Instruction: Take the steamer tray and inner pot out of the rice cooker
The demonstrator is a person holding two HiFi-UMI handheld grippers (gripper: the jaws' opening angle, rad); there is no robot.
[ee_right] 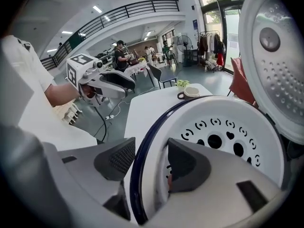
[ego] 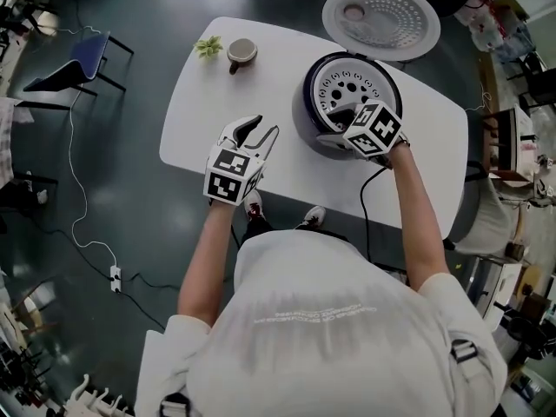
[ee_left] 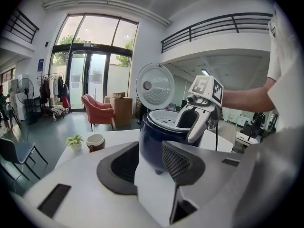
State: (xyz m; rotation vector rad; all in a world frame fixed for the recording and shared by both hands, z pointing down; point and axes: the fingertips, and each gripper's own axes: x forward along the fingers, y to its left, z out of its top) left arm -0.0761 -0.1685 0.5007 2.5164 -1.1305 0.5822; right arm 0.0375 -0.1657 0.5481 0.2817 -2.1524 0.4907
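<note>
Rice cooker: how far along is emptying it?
The lid stands open. The right gripper straddles the rice cooker rim at the steamer tray, jaws not clamped; the left gripper is open, empty. The tray still sits inside; it and the hidden pot beneath remain.

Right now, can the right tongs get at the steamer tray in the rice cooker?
Probably yes. The lid is open, the steamer tray lies exposed, and the right tongs straddle the rim of the rice cooker, one jaw over the tray.
</note>
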